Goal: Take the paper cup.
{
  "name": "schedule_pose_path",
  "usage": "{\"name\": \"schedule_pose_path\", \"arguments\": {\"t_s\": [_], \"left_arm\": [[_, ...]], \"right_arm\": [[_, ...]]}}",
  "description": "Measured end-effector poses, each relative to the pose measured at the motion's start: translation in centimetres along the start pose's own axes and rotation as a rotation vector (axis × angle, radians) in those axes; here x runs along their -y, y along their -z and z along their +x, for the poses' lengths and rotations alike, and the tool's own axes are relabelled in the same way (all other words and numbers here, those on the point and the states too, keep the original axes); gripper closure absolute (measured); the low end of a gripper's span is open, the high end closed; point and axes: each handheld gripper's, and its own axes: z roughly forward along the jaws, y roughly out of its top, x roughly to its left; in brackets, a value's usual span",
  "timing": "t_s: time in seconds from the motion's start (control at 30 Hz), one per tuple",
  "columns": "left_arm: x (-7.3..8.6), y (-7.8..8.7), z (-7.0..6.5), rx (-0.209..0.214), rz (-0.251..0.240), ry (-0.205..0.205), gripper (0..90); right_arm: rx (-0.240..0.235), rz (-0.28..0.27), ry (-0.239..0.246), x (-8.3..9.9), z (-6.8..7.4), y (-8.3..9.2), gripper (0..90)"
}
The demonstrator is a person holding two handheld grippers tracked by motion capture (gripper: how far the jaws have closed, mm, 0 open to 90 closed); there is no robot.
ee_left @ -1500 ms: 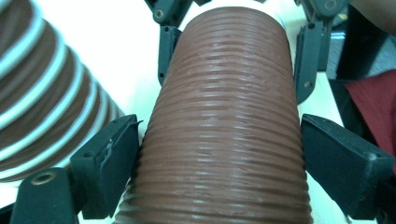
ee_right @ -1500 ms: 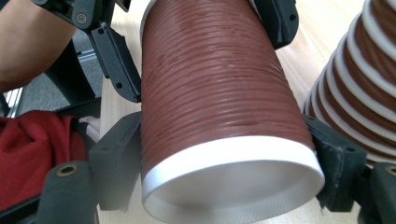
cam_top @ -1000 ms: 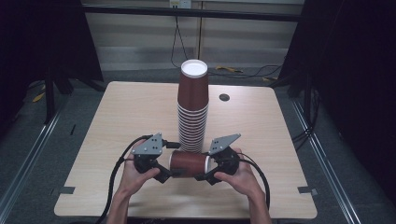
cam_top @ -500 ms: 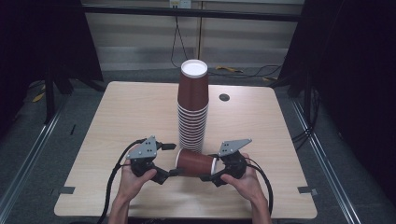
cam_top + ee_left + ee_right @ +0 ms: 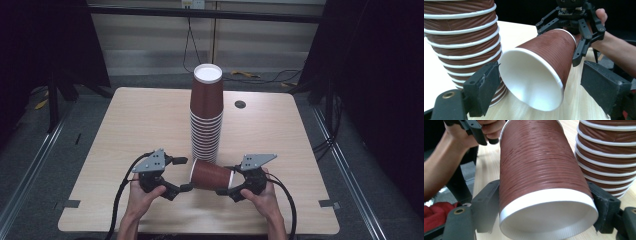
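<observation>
Scene: a person at a pale wooden bench (image 5: 130,125) works a loose brown ribbed paper cup (image 5: 212,175) with a hand-held tool in each hand.

Cup's place: it lies on its side near the front edge, just in front of a tall stack of upturned brown paper cups (image 5: 206,117), white rim toward the person's right.

Right tool (image 5: 234,182): its two black jaws press on opposite sides of the cup's wall just behind the wide rim, as the right gripper view shows (image 5: 544,202); the grip spans the cup's full width.

Left tool (image 5: 182,174): its jaws stand apart to either side of the cup's narrow base; in the left gripper view the white bottom (image 5: 531,80) faces the camera, with one pad close by and the other clear of it. Nothing is clamped.

Handling: the cup looks light, thin-walled and easily crushed; the ribbed skin should resist slipping.

Best hold: likely near the rolled rim or the base, where the paper is stiffest, with a gentle squeeze.
</observation>
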Motion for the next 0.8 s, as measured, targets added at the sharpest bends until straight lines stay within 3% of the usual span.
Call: {"name": "schedule_pose_path", "arguments": {"t_s": [0.13, 0.17, 0.33, 0.73, 0.8], "left_arm": [[0.2, 0.0, -0.1, -0.002, -0.011, 0.004, 15.5], [0.4, 0.0, 0.0, 0.018, -0.017, 0.011, 15.5], [1.0, -0.3, 0.0, 0.036, -0.029, 0.034, 15.4], [1.3, -0.8, -0.1, 0.053, -0.051, 0.034, 15.4], [1.3, -0.9, 0.1, 0.076, -0.067, 0.038, 15.4]], "right_arm": [[-0.011, -0.030, -0.012, 0.5, -0.3, 0.1, 22.4], [-0.016, -0.035, -0.017, 0.7, -0.3, 0.1, 22.4], [-0.026, -0.053, -0.010, 0.8, -0.3, -0.1, 22.5], [-0.081, -0.104, 0.001, 0.7, -0.2, -0.3, 22.6], [-0.091, -0.102, 0.000, 0.7, -0.1, -0.3, 22.7]]}}
